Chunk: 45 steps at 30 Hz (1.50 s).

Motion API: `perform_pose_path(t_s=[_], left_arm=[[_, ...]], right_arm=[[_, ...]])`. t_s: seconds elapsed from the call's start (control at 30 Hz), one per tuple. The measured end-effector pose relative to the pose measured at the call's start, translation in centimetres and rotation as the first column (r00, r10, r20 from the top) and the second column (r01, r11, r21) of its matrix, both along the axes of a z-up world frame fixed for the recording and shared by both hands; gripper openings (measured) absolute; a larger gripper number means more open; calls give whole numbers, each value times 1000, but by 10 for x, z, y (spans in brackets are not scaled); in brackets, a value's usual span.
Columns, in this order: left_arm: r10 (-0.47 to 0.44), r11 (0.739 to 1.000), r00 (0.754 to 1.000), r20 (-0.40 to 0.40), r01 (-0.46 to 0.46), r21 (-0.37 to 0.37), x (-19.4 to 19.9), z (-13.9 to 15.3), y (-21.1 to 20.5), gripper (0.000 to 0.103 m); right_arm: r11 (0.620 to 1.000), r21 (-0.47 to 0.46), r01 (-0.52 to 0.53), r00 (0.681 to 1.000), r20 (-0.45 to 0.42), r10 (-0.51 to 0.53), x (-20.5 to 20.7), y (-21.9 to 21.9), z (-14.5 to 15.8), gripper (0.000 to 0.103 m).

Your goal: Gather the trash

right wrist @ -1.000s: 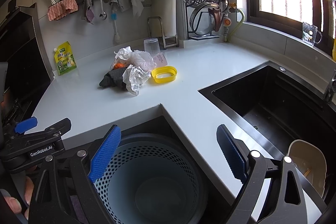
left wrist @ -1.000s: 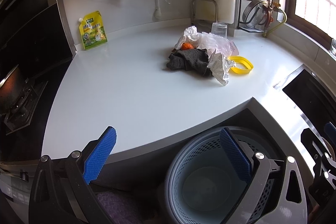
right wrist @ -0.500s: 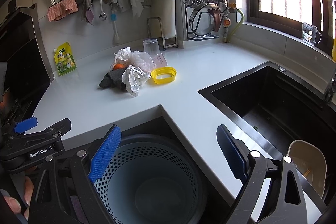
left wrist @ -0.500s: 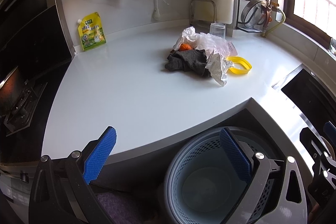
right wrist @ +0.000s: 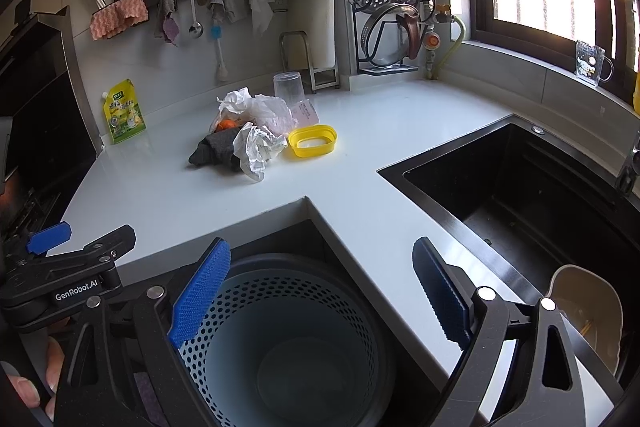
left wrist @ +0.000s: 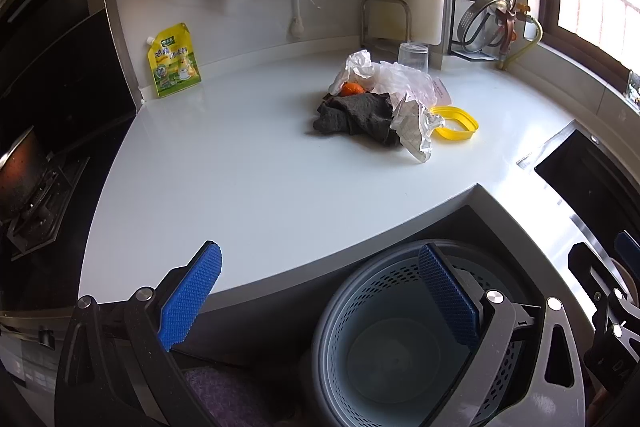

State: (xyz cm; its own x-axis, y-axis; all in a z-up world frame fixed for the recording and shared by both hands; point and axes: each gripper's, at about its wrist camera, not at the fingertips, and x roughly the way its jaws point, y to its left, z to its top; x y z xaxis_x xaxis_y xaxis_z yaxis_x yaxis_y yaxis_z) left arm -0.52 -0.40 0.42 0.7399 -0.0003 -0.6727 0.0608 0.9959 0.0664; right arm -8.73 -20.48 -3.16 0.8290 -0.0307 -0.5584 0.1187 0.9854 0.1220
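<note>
Nearest, the left gripper [left wrist: 320,301] and right gripper [right wrist: 322,293] both hang with jaws spread wide and nothing between them, over one perforated bin [right wrist: 296,343] below the counter's [left wrist: 248,179] edge. The trash lies well ahead of both, mid-counter, in one heap: one dark cloth [left wrist: 354,115], one crumpled paper [right wrist: 258,147], one orange scrap [left wrist: 351,89], one clear plastic bag [right wrist: 268,111]. Just beside it sits one yellow ring [right wrist: 313,141]; behind, one upturned clear cup [right wrist: 287,87].
</note>
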Motion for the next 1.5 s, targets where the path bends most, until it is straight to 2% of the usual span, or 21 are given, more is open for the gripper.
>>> perform_pose_path(t_s=[1.1,1.23,1.33,1.5], left_arm=[[0,1000,1000,-8,0,-1,-2,-8,0,97],[-3,1000,1000,-28,3,-9,6,-13,4,97],[2,1000,1000,-13,-1,11,16,-12,5,97],[10,1000,1000,-2,-10,-4,44,-6,5,97]], right_arm=[[1000,4,-11,1000,-11,11,2,5,-11,88],[999,22,-26,999,-27,26,13,0,-16,88],[999,11,-31,999,-15,31,25,-6,-12,88],[999,4,-47,999,-20,47,63,-23,-6,88]])
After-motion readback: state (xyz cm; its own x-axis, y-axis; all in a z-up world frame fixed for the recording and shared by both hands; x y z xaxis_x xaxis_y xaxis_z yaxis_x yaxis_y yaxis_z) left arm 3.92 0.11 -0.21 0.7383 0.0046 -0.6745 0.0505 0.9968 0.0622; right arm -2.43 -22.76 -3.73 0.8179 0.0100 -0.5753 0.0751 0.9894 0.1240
